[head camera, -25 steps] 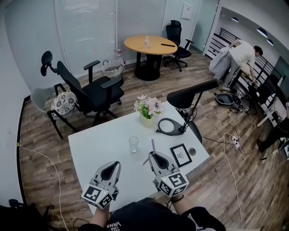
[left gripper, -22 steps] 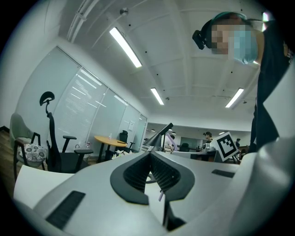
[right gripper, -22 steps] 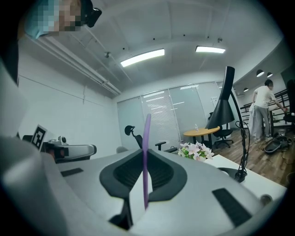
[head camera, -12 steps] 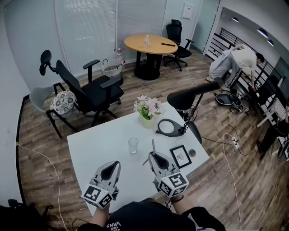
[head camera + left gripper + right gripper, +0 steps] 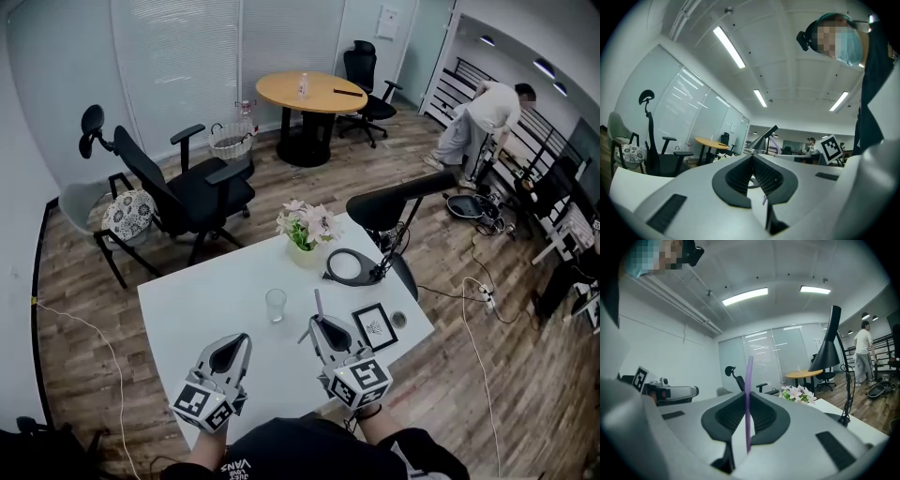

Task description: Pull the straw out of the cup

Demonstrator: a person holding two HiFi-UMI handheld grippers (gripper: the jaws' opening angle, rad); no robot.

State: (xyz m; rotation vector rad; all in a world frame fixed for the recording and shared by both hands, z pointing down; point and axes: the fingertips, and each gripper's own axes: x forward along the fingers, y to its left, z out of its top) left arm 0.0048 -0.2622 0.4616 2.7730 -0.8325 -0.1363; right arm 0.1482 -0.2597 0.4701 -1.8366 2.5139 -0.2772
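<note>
A clear glass cup (image 5: 276,304) stands upright on the white table (image 5: 187,300) with no straw in it. Right of the cup, my right gripper (image 5: 318,324) is shut on a thin purple straw (image 5: 317,304), which stands upright above the jaws. In the right gripper view the straw (image 5: 748,390) runs vertically between the pads of that gripper (image 5: 746,393). My left gripper (image 5: 241,340) hovers near the table's front edge, below and left of the cup. Its jaws meet at the tips of the left gripper (image 5: 752,156), with nothing between them.
A pot of pink flowers (image 5: 307,228) stands at the table's far edge. At its right end are a black desk lamp (image 5: 394,199) with a round base (image 5: 351,264) and a framed card (image 5: 375,324). An office chair (image 5: 183,192), a round wooden table (image 5: 312,94) and a person (image 5: 486,114) are further off.
Both grippers and the straw have stayed where they were. The person at the back right has straightened up and shifted a little.
</note>
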